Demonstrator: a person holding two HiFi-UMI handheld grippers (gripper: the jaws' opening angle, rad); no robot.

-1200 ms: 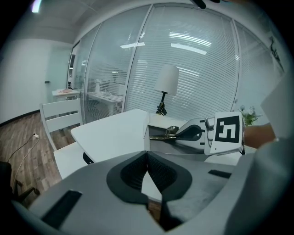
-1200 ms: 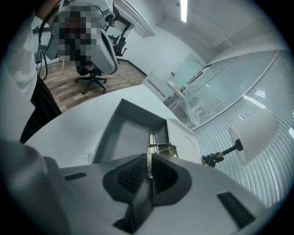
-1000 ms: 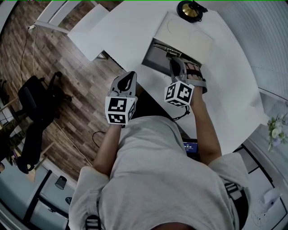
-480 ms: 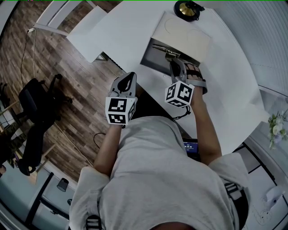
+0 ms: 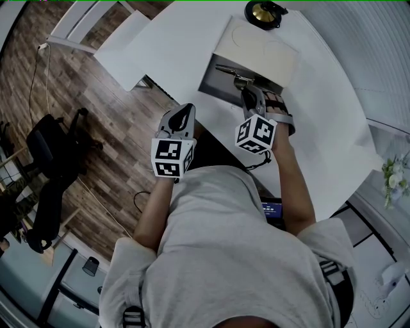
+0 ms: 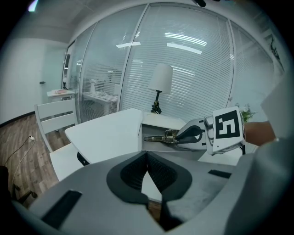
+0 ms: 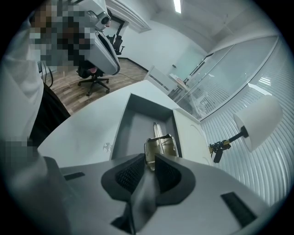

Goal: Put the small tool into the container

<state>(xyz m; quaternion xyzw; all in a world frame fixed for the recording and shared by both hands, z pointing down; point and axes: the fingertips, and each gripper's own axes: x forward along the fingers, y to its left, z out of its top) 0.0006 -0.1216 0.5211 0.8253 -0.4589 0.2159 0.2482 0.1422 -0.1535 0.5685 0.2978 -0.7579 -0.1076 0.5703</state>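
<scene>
1. Black office chair (image 5: 50, 146) stands at the far left of the head view, on wood floor (image 5: 96, 96).
2. Left gripper (image 5: 184, 110) sits centre-left, by the near edge of the white table (image 5: 173, 38). Its own view shows the pads pressed together at the tips with nothing between them.
3. Grey container (image 5: 213, 82) sits open at upper centre on the table. A pale lid (image 5: 262, 48) lies flat against its right side.
4. Small tool (image 5: 229, 69), metallic, is pinched at one end by the right gripper (image 5: 248, 96), whose jaws are clamped on it. The shaft points out over the container's inside. Cannot tell whether it touches the bottom.
5. Lamp (image 5: 264, 11) stands at the top edge, just beyond the lid.
</scene>
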